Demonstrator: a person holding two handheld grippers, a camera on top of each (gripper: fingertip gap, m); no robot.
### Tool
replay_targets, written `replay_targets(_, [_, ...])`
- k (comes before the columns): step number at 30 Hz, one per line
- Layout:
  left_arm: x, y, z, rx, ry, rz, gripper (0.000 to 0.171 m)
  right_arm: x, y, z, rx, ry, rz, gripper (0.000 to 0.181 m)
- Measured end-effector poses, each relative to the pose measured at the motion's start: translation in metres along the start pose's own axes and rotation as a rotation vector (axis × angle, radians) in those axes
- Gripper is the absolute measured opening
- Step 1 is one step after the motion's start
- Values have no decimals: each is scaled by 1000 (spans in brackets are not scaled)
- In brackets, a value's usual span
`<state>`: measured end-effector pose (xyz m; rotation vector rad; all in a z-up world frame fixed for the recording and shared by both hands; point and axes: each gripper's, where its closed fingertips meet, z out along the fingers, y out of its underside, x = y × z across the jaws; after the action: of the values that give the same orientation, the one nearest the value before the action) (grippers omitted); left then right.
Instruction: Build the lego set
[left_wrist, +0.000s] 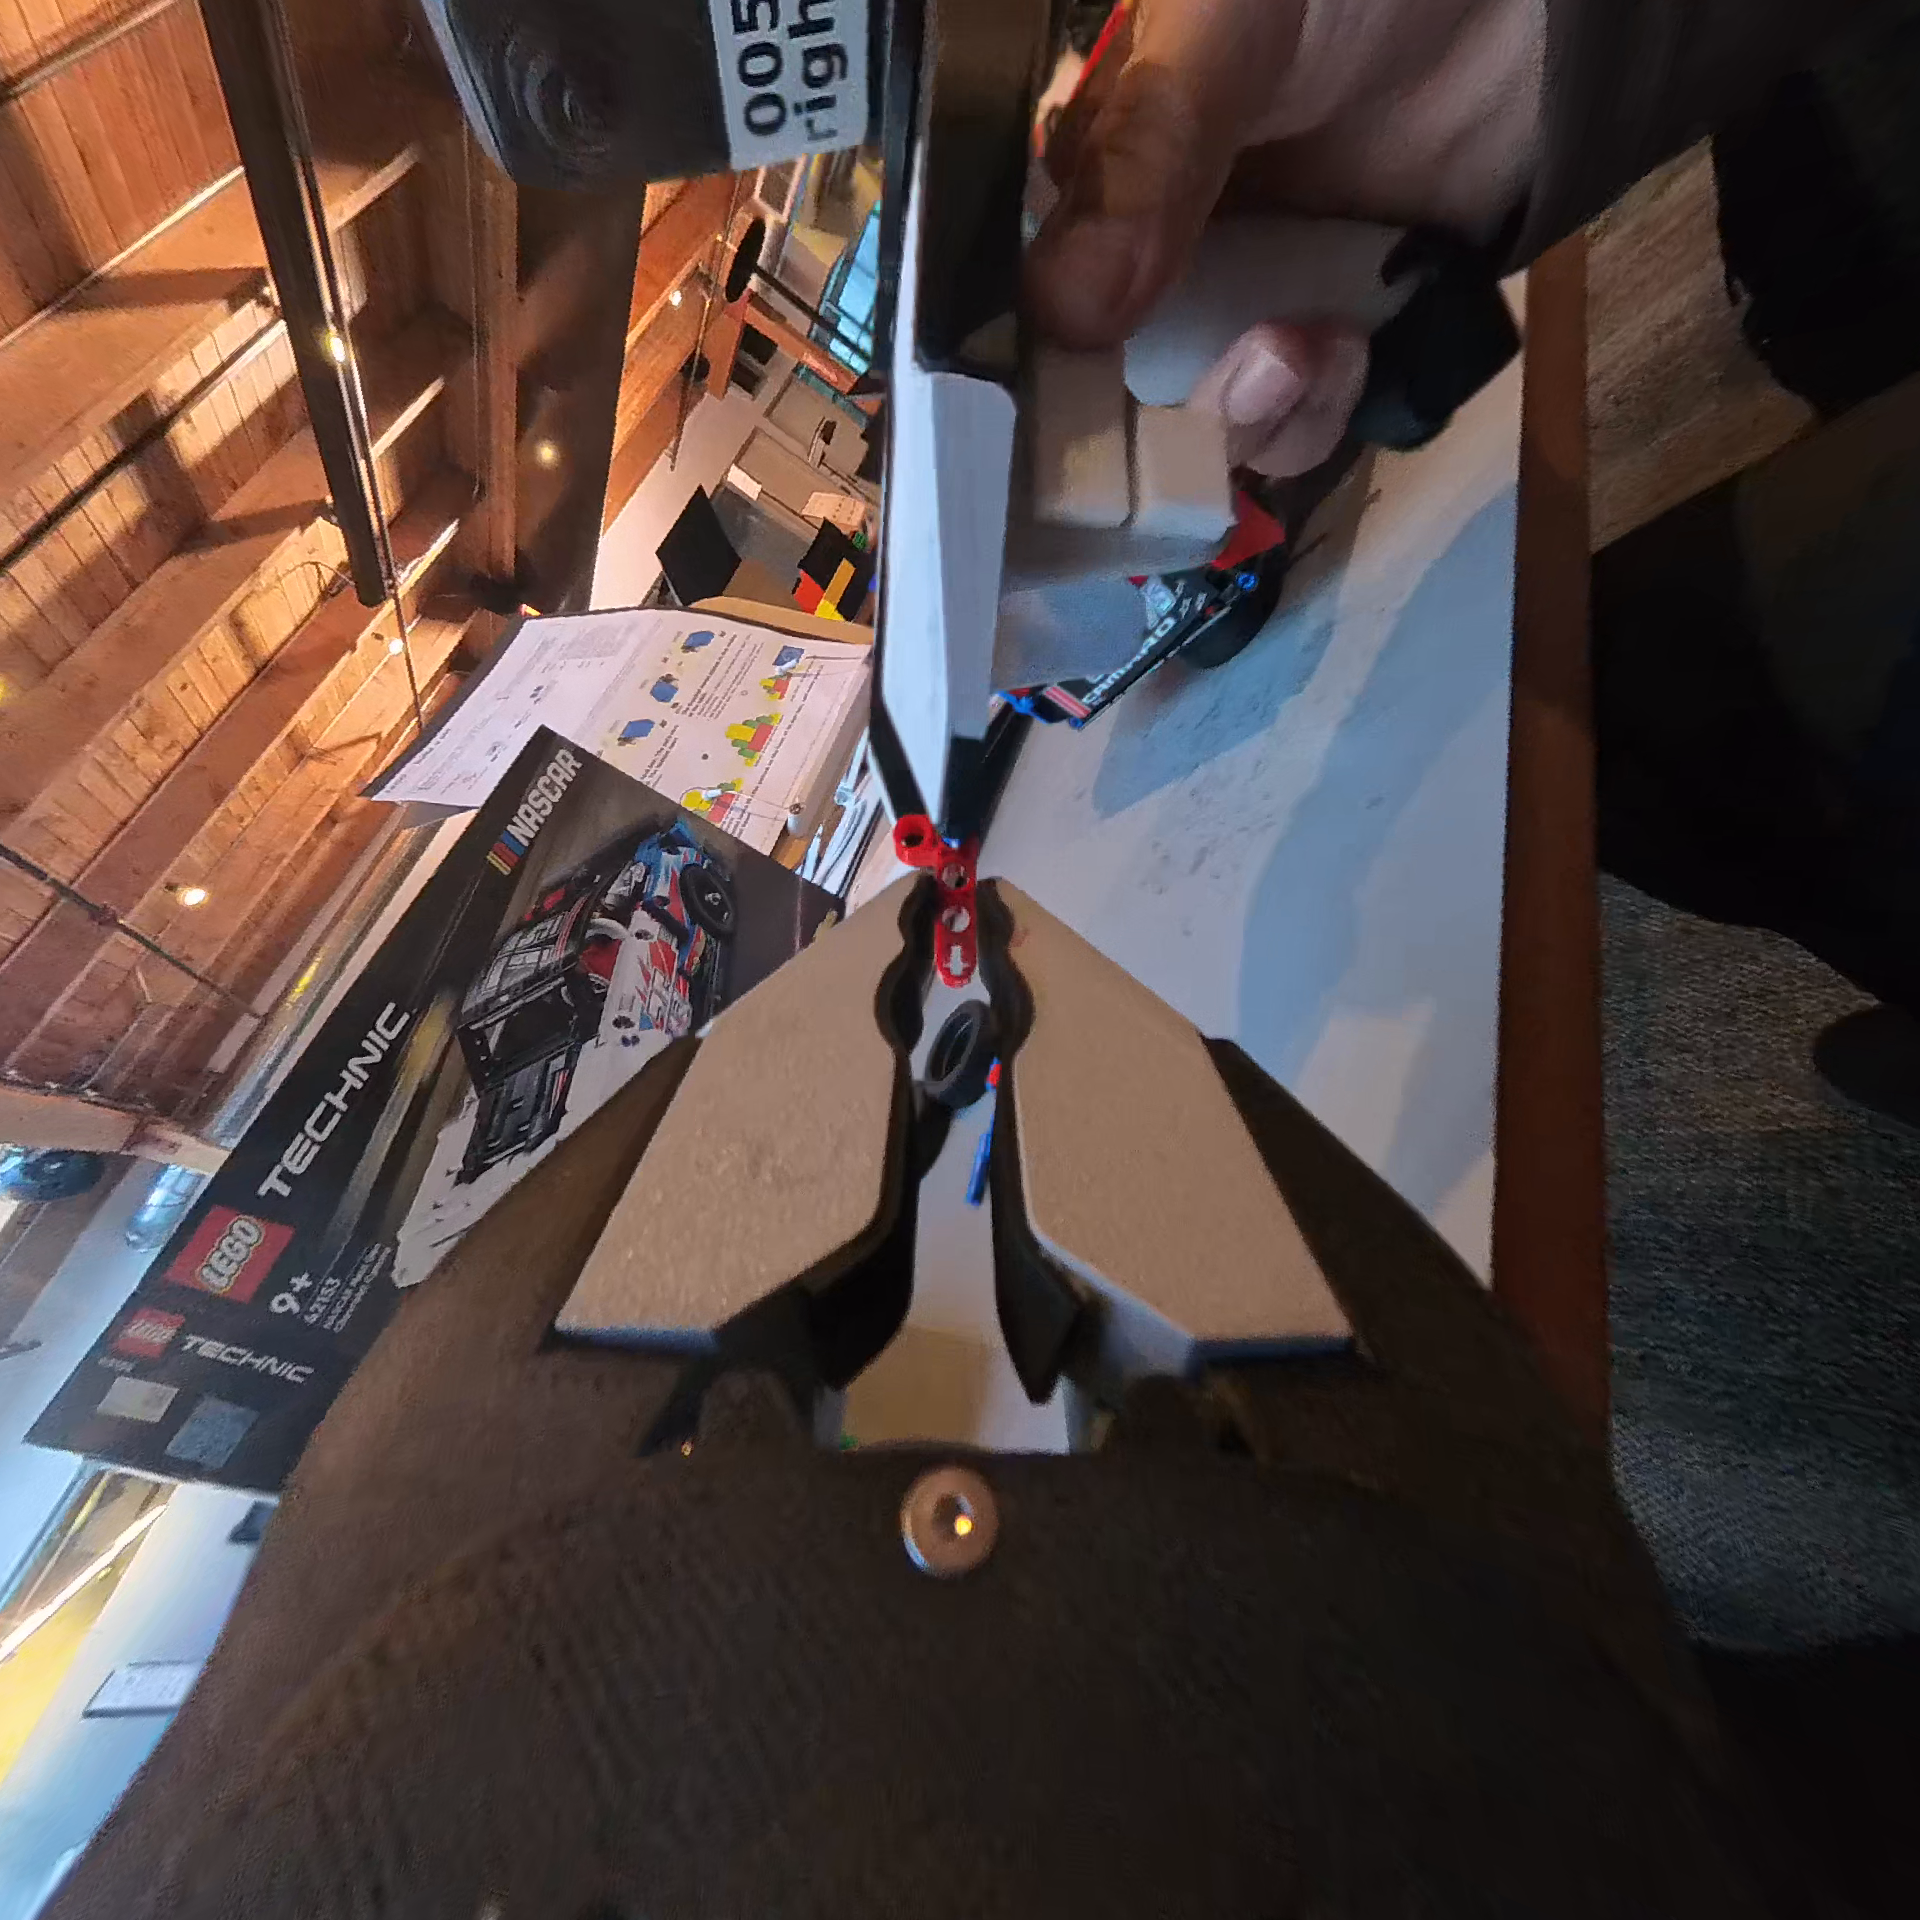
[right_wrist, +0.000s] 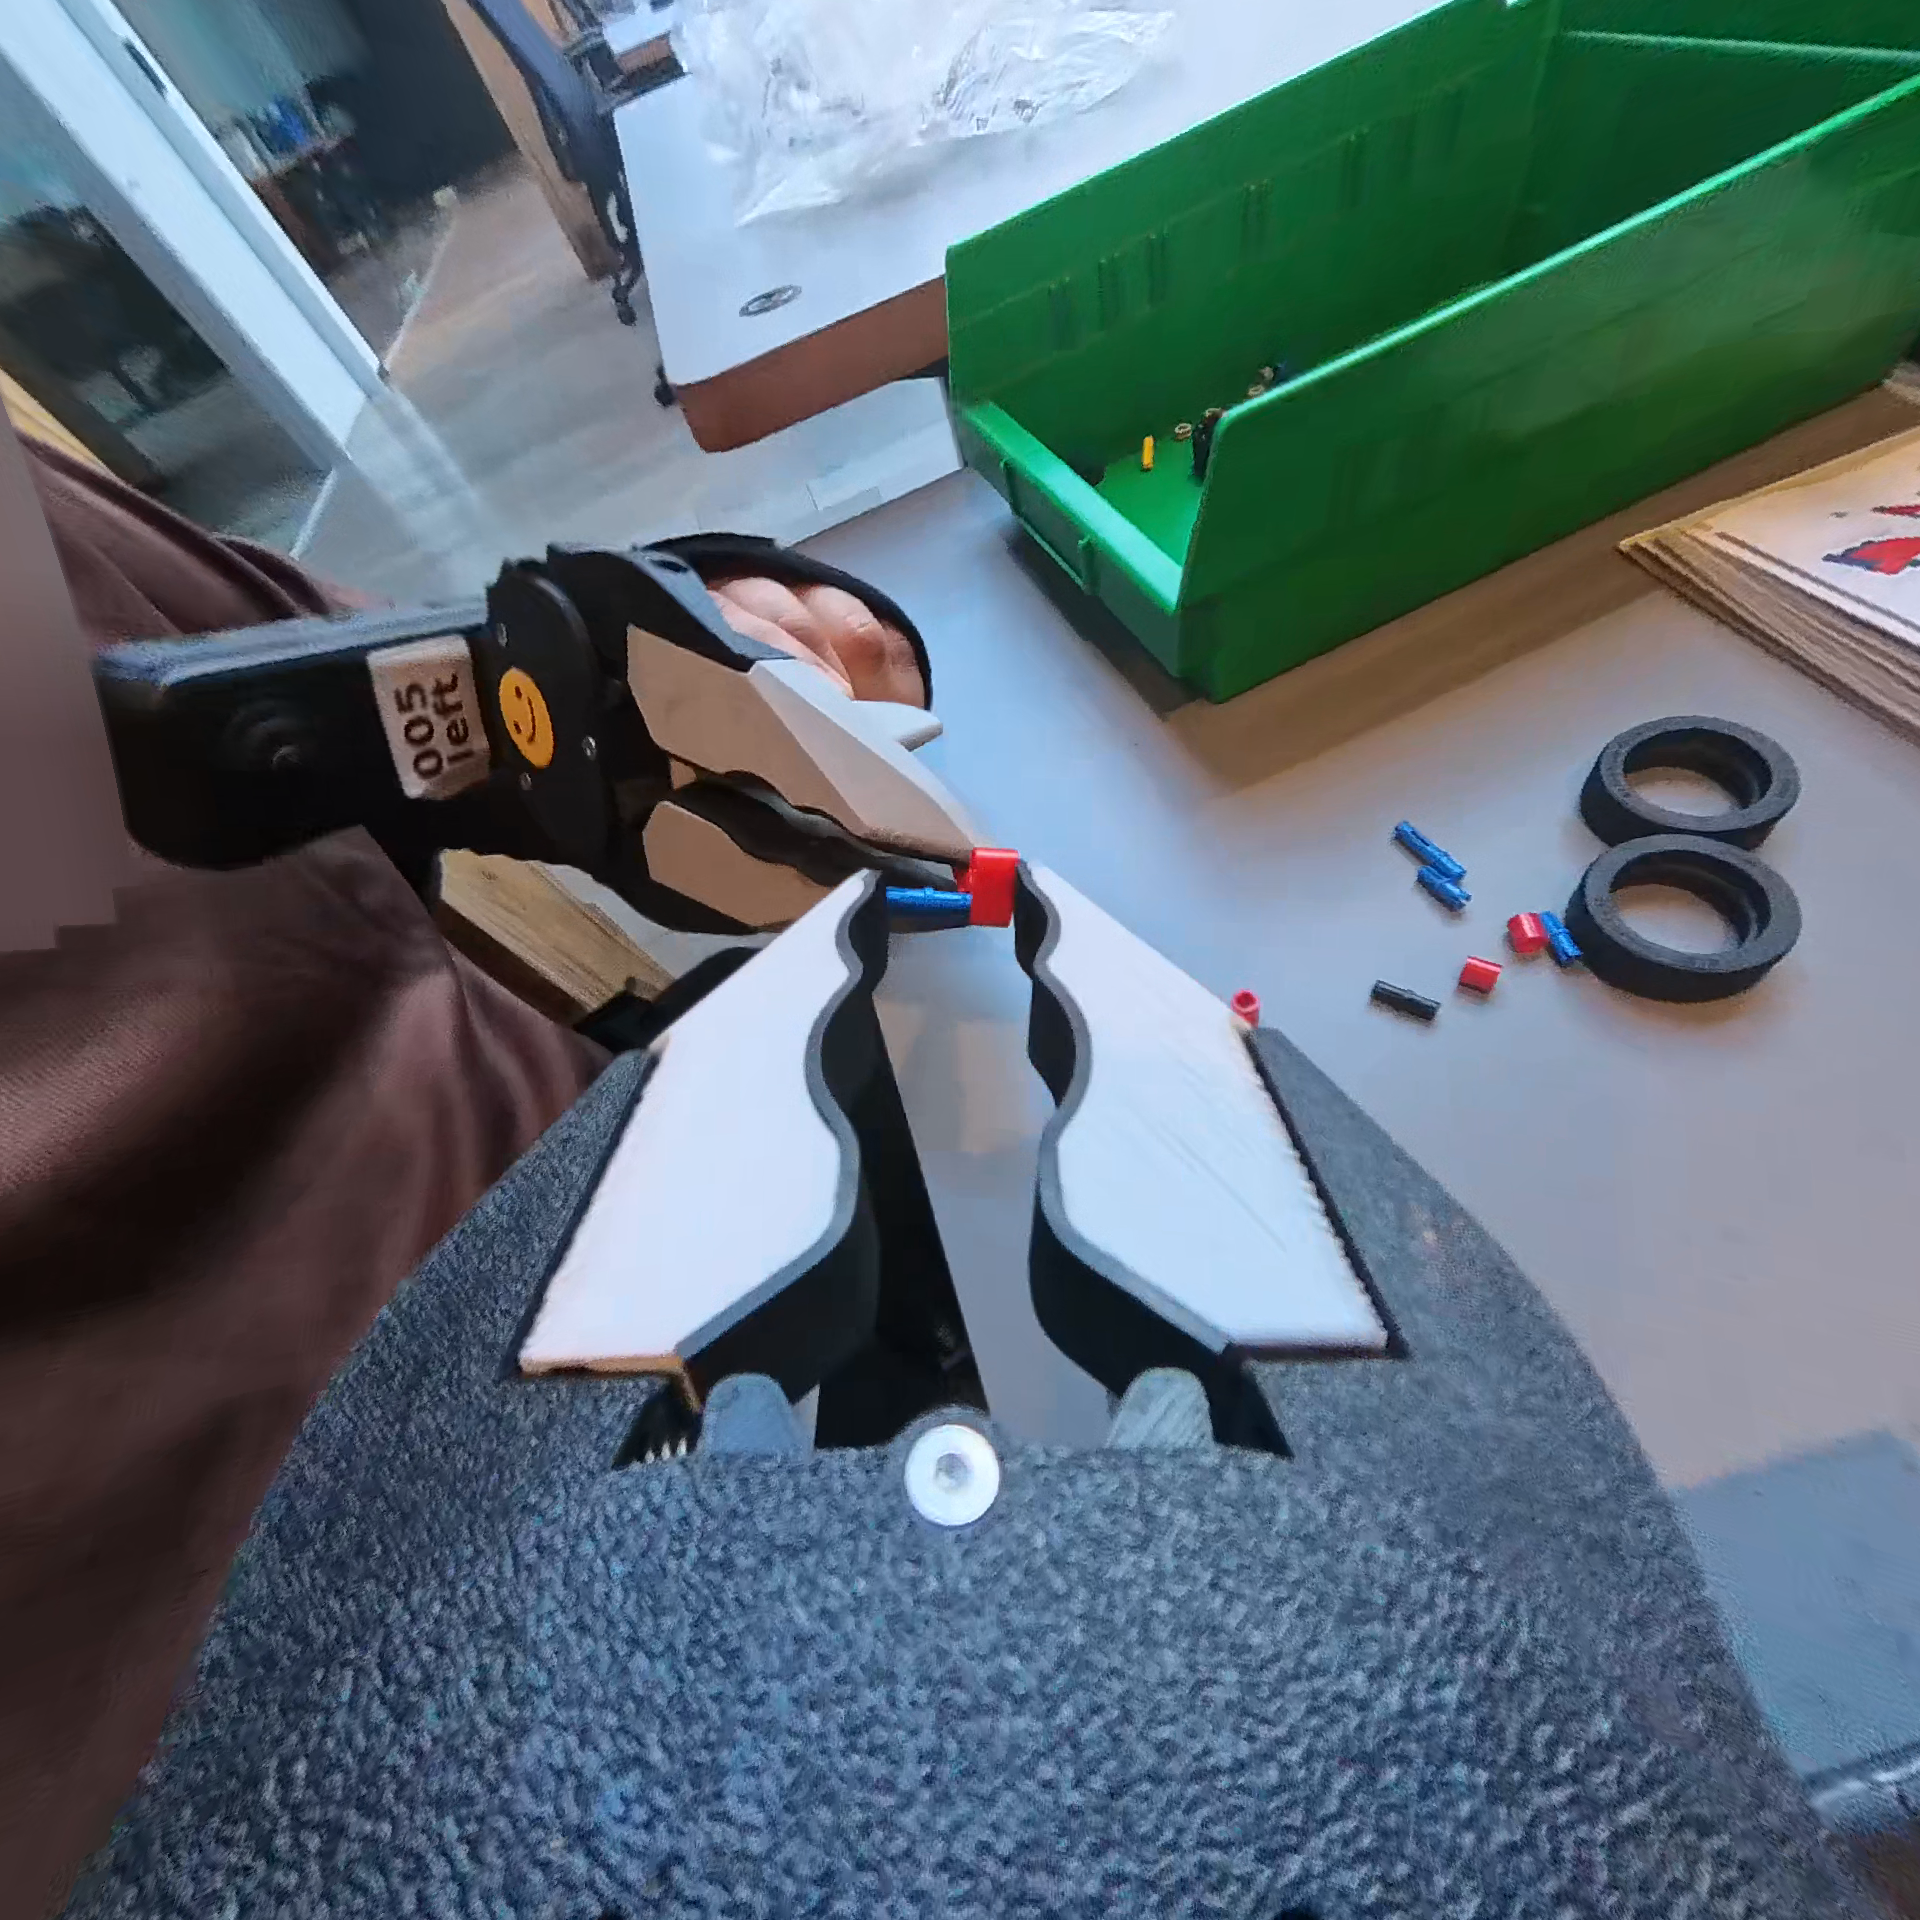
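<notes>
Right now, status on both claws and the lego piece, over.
Left claw shut on red beam. Right claw closing around red connector with blue pin, tips meeting. Black tyres and loose pins on table, clear of the work.

- Two grippers: the left gripper (right_wrist: 961, 868) and the right gripper (right_wrist: 940, 899).
- Two black tyres (right_wrist: 1688, 781) lying side by side on the table in the right wrist view; one more tyre (left_wrist: 958, 1051) in the left wrist view.
- One green bin (right_wrist: 1455, 416).
- One set box (left_wrist: 416, 1091) and one open instruction sheet (left_wrist: 665, 696).
- Three loose blue pins (right_wrist: 1429, 850) near the tyres.
- One black pin (right_wrist: 1405, 1000).
- Three loose small red pieces (right_wrist: 1478, 974).
- One part-built car (left_wrist: 1164, 634).
</notes>
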<state>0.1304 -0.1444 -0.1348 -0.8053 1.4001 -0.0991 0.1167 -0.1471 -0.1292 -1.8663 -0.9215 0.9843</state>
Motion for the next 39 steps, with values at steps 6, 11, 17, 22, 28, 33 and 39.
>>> replay_targets(6, [-3,6,-1,-46,-27,7,4,7,-3,4,39,37,20,15])
replay_targets(11, [-7,3,-1,14,26,-120,5,9,-5,2,-32,70,-41,17])
replay_targets(17, [24,30,-1,-118,389,-499,5,19,5,-8,-79,229,-131,37])
replay_targets(22, [24,50,-4,-202,444,-574,5,15,33,5,-117,232,-174,32])
replay_targets(28, [21,54,-2,-210,463,-651,5,14,51,20,-139,223,-200,31])
replay_targets(33, [9,54,-3,-164,427,-721,4,15,57,23,-110,187,-140,29])
replay_targets(39, [3,56,-3,-159,411,-765,4,20,61,27,-91,163,-84,28])
